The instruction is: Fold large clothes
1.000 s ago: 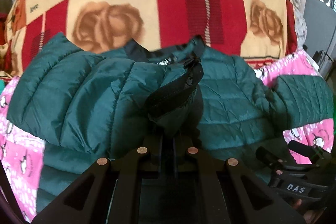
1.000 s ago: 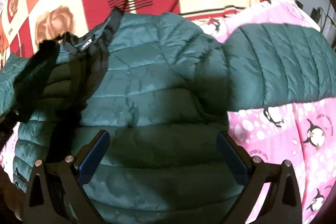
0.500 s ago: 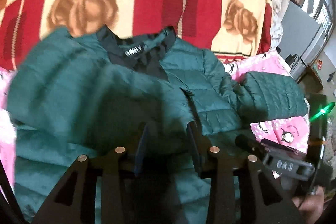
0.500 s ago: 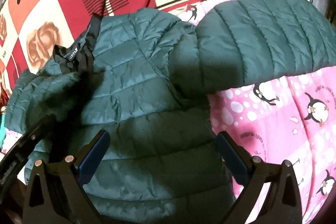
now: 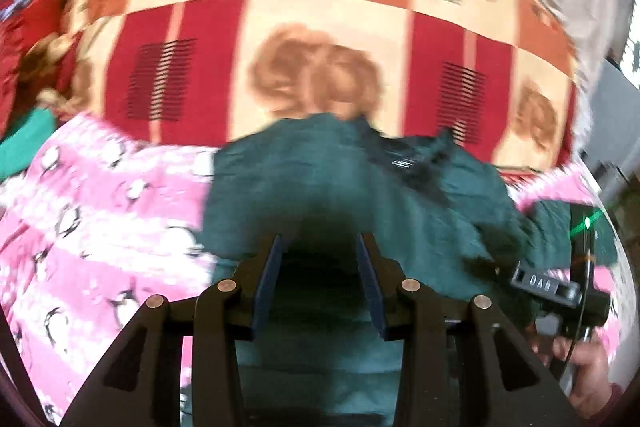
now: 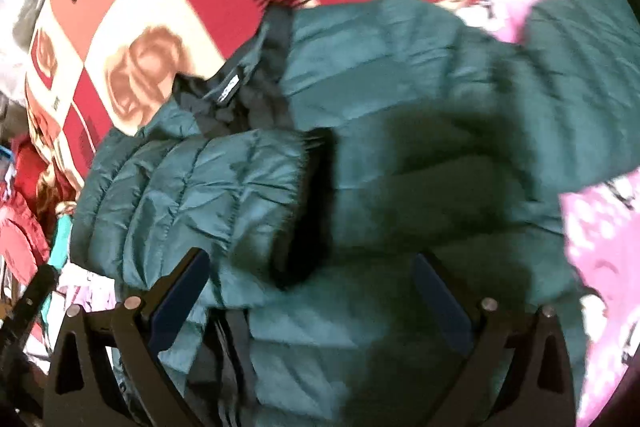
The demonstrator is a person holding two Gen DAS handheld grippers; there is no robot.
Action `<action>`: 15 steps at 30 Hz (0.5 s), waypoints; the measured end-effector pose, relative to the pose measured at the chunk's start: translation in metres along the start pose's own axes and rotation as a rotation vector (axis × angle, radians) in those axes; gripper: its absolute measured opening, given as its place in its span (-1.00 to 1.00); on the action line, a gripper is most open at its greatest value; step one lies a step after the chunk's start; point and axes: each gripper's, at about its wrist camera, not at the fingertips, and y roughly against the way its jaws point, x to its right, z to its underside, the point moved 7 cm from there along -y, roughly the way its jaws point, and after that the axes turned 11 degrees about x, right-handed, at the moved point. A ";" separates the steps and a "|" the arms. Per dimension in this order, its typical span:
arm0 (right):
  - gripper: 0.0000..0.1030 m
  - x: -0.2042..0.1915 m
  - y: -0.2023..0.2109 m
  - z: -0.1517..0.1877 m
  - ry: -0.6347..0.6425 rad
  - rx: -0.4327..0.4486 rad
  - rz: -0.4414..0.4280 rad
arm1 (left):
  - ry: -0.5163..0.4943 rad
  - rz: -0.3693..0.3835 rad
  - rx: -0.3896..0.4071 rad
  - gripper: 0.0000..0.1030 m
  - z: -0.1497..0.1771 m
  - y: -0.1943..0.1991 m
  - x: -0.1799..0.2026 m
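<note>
A dark green quilted puffer jacket (image 6: pixel 400 131) lies on the bed, collar with a black lining (image 6: pixel 248 83) toward the red blanket. Its left sleeve (image 6: pixel 208 195) is folded across the chest, cuff near the middle. The other sleeve (image 6: pixel 580 67) stretches out right over the pink sheet. The jacket also shows blurred in the left wrist view (image 5: pixel 320 187). My left gripper (image 5: pixel 320 267) is open and empty above the jacket's body. My right gripper (image 6: pixel 312 287) is open wide and empty over the lower front. The right gripper body shows in the left wrist view (image 5: pixel 544 283).
A red, orange and cream rose-patterned blanket (image 5: pixel 320 27) covers the far half of the bed. A pink penguin-print sheet (image 5: pixel 100 247) lies under the jacket, also seen at right (image 6: pixel 600 247). Red clothes (image 6: pixel 24 227) lie heaped at the left edge.
My left gripper let go of the sleeve cuff, opened, and swung back left. The sleeve now lies folded over the chest. My right gripper shifted left over the jacket, still open.
</note>
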 end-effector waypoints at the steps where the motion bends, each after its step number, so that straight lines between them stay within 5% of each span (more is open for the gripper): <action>1: 0.80 -0.004 -0.008 0.002 0.013 -0.008 0.010 | 0.021 -0.027 0.002 -0.71 -0.001 -0.003 -0.013; 3: 0.47 -0.008 -0.012 0.001 0.053 0.006 0.007 | 0.048 -0.067 0.002 -0.71 0.000 -0.009 -0.031; 5: -0.40 -0.012 -0.007 -0.004 0.102 0.038 -0.004 | 0.076 -0.093 -0.005 -0.71 0.003 -0.016 -0.046; 6: -0.52 -0.012 0.003 -0.013 0.141 0.085 0.019 | 0.086 -0.104 -0.011 -0.71 0.005 -0.022 -0.051; 11: -0.64 0.012 0.038 -0.055 0.216 0.259 0.162 | 0.106 -0.114 -0.042 -0.71 0.016 -0.045 -0.058; 15: -0.69 0.046 0.022 -0.075 0.177 0.243 0.255 | 0.093 -0.111 -0.064 -0.71 0.024 -0.059 -0.048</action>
